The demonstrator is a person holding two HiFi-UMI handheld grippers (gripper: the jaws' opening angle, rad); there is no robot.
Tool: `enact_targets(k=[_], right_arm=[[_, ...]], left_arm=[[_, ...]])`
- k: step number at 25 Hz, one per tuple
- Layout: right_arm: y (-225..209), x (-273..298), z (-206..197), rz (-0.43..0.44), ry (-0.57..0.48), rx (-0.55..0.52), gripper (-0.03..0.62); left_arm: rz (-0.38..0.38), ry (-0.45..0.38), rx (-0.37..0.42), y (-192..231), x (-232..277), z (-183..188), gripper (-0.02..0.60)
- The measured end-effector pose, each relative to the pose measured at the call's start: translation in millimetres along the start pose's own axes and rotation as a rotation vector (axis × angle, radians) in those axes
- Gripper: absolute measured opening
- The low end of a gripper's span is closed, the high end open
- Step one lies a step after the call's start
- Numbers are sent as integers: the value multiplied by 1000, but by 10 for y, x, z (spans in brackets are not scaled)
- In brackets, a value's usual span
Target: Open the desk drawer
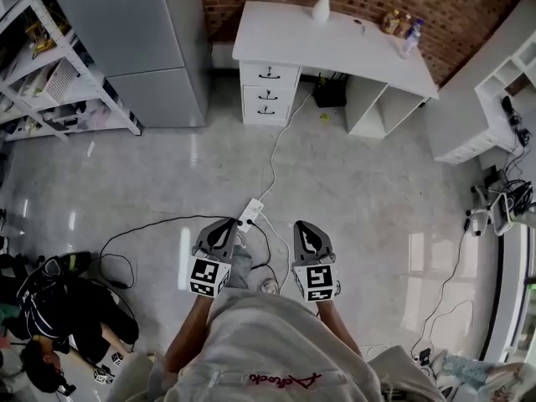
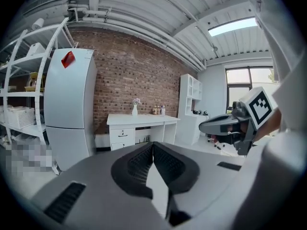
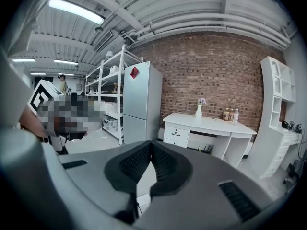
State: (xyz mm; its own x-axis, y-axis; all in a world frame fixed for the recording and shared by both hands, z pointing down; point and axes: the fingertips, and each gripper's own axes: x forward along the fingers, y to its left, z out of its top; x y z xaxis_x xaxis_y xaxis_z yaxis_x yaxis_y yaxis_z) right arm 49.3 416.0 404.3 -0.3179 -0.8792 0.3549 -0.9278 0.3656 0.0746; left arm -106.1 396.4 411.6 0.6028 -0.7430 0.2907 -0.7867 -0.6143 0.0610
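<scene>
The white desk (image 1: 335,44) stands against the brick wall, far across the floor. Its stack of drawers (image 1: 268,92) with dark handles is at its left end, all closed. The desk (image 2: 139,120) and drawers (image 2: 120,137) also show small in the left gripper view, and the desk (image 3: 208,124) and drawers (image 3: 175,134) in the right gripper view. My left gripper (image 1: 228,224) and right gripper (image 1: 303,227) are held side by side close to my body, pointing toward the desk. Both are shut with nothing between the pads. The right gripper (image 2: 217,125) shows beside the left one.
A grey fridge (image 1: 142,40) stands left of the desk, with a white shelf rack (image 1: 50,74) further left. A power strip (image 1: 250,211) and cables lie on the floor just ahead of the grippers. A vase (image 1: 322,7) and bottles (image 1: 402,25) sit on the desk. White shelving (image 1: 502,90) is at the right.
</scene>
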Motion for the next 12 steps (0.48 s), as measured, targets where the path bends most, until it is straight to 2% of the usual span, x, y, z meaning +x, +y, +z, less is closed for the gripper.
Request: enact_targets(k=[4,8,12], right_arm=[[-7,544,232,-9,32,-26,17],[-65,983,556,-43,16,-30,17],[-24,1282,665,-75,44,-9,17]], left_arm=[[-19,0,-10,495,255,103,13],[-58,-8,-8,907,518,297,13],[-82,-18,-33,1309,676,375,12]])
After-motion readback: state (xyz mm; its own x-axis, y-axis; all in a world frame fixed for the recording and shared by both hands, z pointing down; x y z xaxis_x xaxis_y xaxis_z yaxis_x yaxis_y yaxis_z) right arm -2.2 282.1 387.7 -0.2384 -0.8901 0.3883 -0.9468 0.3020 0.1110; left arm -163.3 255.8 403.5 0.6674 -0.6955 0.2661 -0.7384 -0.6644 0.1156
